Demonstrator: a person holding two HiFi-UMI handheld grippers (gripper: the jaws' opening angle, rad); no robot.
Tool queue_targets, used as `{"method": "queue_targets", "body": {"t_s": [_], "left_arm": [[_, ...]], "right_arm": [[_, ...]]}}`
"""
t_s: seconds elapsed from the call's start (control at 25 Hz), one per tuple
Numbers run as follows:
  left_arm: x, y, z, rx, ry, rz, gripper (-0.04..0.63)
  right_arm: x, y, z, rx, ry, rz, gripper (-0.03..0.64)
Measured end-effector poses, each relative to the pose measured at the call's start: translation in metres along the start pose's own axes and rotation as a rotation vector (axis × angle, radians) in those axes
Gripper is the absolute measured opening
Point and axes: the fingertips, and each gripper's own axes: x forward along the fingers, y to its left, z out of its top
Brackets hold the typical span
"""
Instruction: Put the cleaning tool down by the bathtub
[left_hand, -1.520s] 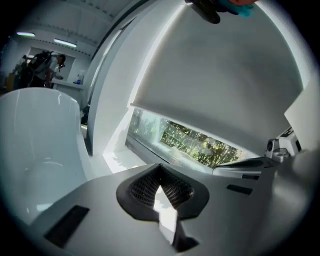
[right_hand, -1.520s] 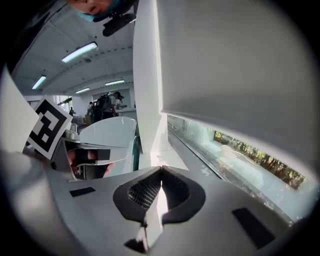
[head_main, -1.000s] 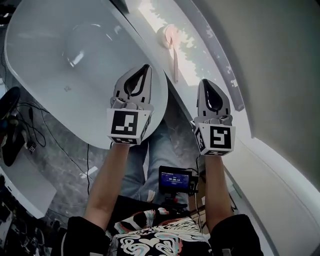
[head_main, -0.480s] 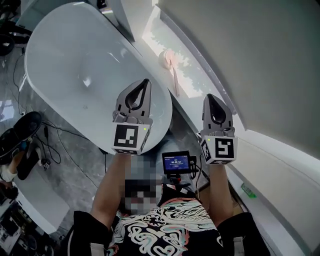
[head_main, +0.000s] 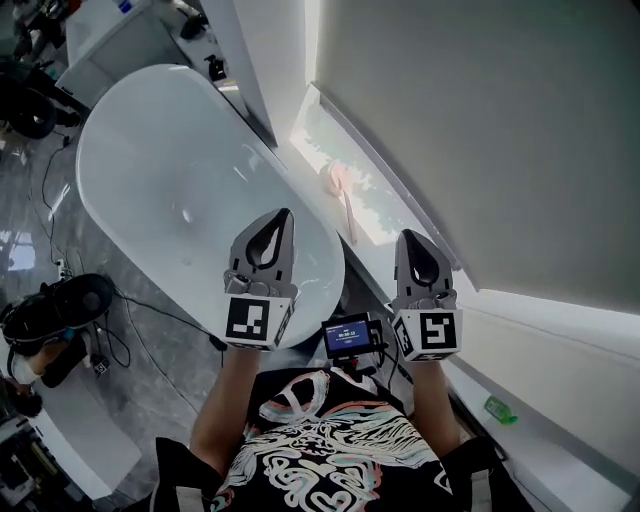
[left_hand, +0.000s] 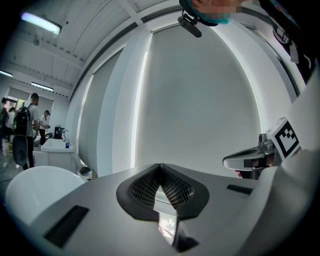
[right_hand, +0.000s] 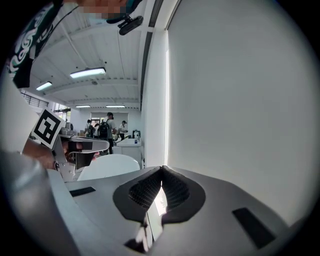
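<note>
The pink long-handled cleaning tool (head_main: 340, 197) lies on the sunlit window ledge (head_main: 375, 215) beside the white oval bathtub (head_main: 150, 130), with no gripper touching it. My left gripper (head_main: 284, 214) hovers over the tub's near end, shut and empty. My right gripper (head_main: 411, 236) hangs over the ledge, nearer to me than the tool, also shut with nothing in it. In the left gripper view the jaws (left_hand: 160, 166) meet against a plain wall. The right gripper view likewise shows closed jaws (right_hand: 161, 170), with the tub (right_hand: 107, 165) at the left.
Cables and a dark object (head_main: 55, 310) lie on the marble floor left of the tub. A small screen (head_main: 347, 336) hangs at the person's chest. A green item (head_main: 497, 408) sits on the ledge at the right. People (right_hand: 105, 127) stand by a far counter.
The head view has lifted and now takes in more of the tub and wall. Both grippers stay shut and empty, drawn slightly back toward the body. The tool rests unmoved on the ledge.
</note>
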Motion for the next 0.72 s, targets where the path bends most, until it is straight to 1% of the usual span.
{"method": "queue_targets", "body": {"t_s": [0.08, 0.24, 0.36, 0.52, 0.68, 0.72], "left_arm": [[-0.008, 0.0, 0.018, 0.001, -0.02, 0.009, 0.015], [-0.022, 0.0, 0.049, 0.045, -0.041, 0.037, 0.015], [-0.03, -0.002, 0.06, 0.044, -0.067, 0.036, 0.015], [-0.039, -0.003, 0.073, 0.045, -0.07, 0.038, 0.015], [-0.044, -0.007, 0.087, 0.034, -0.129, 0.057, 0.015], [-0.045, -0.008, 0.088, 0.033, -0.13, 0.059, 0.015]], "right_arm": [[-0.003, 0.006, 0.017, 0.017, -0.017, 0.005, 0.026], [-0.006, 0.015, 0.044, 0.011, -0.048, 0.02, 0.026], [-0.01, 0.018, 0.055, 0.004, -0.074, 0.029, 0.026], [-0.017, 0.023, 0.069, 0.005, -0.095, 0.031, 0.026], [-0.025, 0.022, 0.074, 0.008, -0.109, 0.023, 0.025], [-0.027, 0.022, 0.076, 0.005, -0.112, 0.023, 0.026]]}}
